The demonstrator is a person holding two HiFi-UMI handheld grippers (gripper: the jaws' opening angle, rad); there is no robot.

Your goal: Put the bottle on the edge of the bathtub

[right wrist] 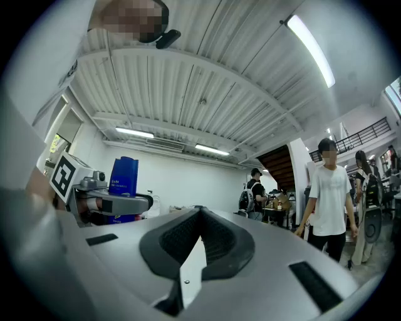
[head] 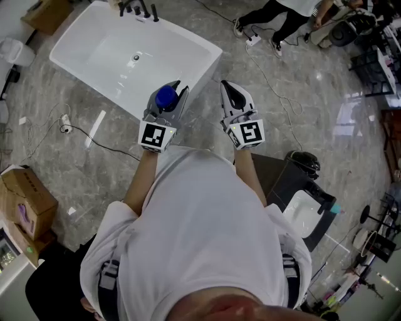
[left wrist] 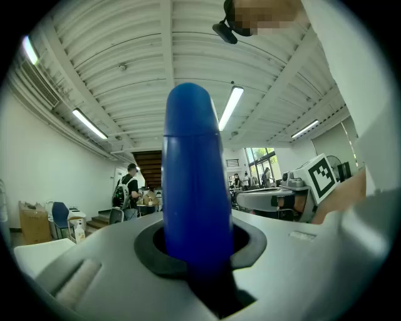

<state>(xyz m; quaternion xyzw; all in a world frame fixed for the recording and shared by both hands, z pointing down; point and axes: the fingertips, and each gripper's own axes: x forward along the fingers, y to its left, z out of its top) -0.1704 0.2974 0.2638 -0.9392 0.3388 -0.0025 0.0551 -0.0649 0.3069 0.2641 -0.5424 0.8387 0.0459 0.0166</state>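
Observation:
A blue bottle point(head: 166, 97) stands between the jaws of my left gripper point(head: 168, 101), which is shut on it. Both are held just in front of the near corner of the white bathtub point(head: 81, 72). In the left gripper view the bottle point(left wrist: 193, 188) fills the middle and points up at the ceiling, with the left gripper point(left wrist: 195, 251) clamped round its lower part. My right gripper point(head: 230, 94) hovers beside it on the right, shut with nothing in it. In the right gripper view the right gripper point(right wrist: 197, 241) has its jaws together, and the bottle point(right wrist: 124, 178) shows at the left.
A black faucet point(head: 141, 9) stands at the tub's far end. A cable point(head: 94, 141) runs over the marble floor at the left, near an open cardboard box point(head: 25, 200). A black case point(head: 304, 200) lies at the right. People point(head: 282, 19) stand beyond the tub.

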